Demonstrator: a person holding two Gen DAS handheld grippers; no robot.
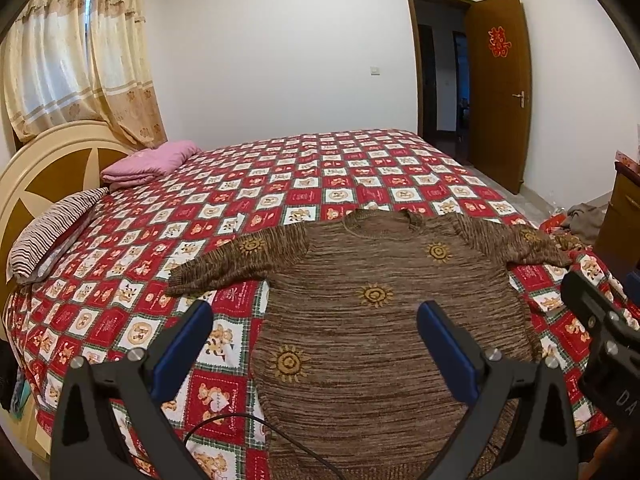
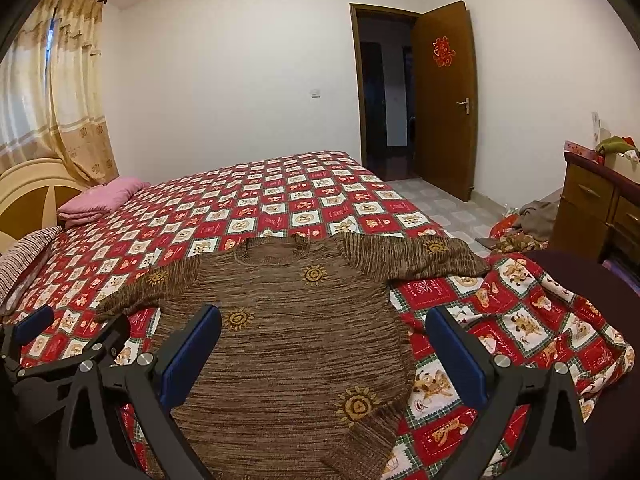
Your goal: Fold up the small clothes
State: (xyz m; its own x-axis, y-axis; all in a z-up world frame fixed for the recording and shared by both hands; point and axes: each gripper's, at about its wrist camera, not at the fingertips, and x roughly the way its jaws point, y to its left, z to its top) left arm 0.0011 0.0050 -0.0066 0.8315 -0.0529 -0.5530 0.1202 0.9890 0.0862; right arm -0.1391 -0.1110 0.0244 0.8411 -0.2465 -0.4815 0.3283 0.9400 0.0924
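A small brown knitted sweater (image 1: 372,320) with yellow sun motifs lies flat on the bed, neck away from me, both sleeves spread out sideways. It also shows in the right wrist view (image 2: 288,344). My left gripper (image 1: 316,320) is open and empty, held above the sweater's lower left part. My right gripper (image 2: 324,324) is open and empty, held above the sweater's lower right part. The right gripper's body shows at the right edge of the left wrist view (image 1: 600,320). The left gripper shows at the left edge of the right wrist view (image 2: 60,340).
The bed has a red and white checked cover (image 1: 280,184). A folded pink blanket (image 1: 148,164) and a striped pillow (image 1: 52,232) lie by the headboard (image 1: 48,168). A wooden dresser (image 2: 600,208) and clothes on the floor (image 2: 532,220) are on the right. The door (image 2: 444,100) stands open.
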